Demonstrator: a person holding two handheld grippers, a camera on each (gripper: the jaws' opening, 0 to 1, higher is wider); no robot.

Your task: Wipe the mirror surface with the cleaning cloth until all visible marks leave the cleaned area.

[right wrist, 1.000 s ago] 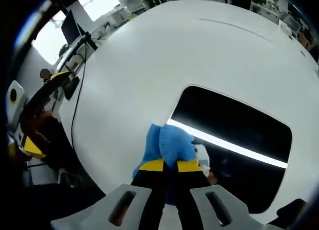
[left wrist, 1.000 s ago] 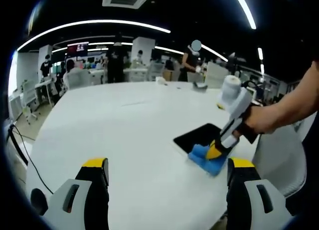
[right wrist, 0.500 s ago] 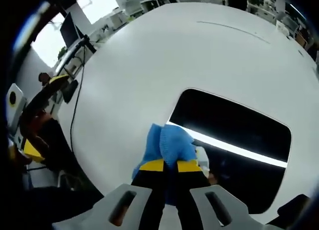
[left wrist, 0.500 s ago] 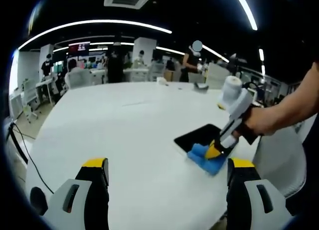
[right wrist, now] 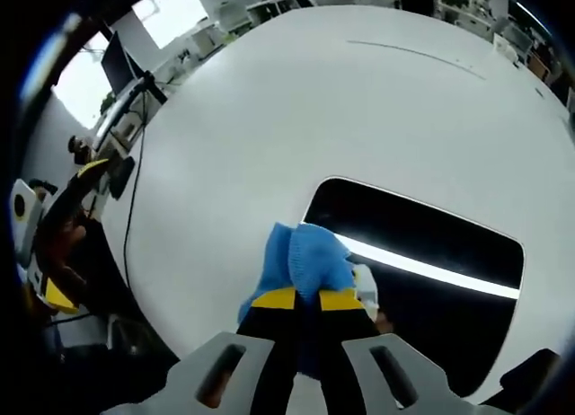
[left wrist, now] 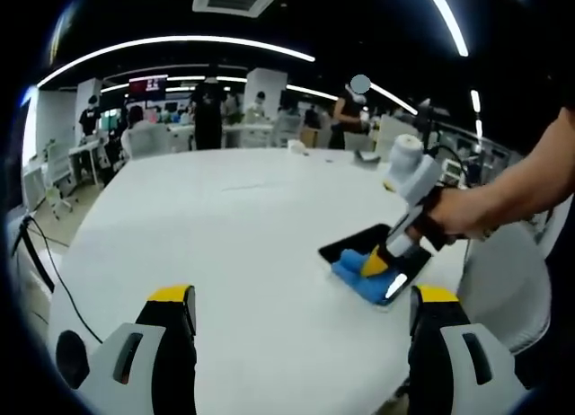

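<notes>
My right gripper [right wrist: 303, 300] jaws are clamped on the blue cloth [right wrist: 301, 262], at the mirror's [right wrist: 431, 285] near-left corner on the bench [right wrist: 269, 119]. Left gripper [left wrist: 301, 312] jaws wide, empty. Risk: the unheld mirror could slide under the wipe.

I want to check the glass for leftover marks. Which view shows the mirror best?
The right gripper view: the mirror is large and close, beside the cloth. In the left gripper view it is a small dark sliver.
</notes>
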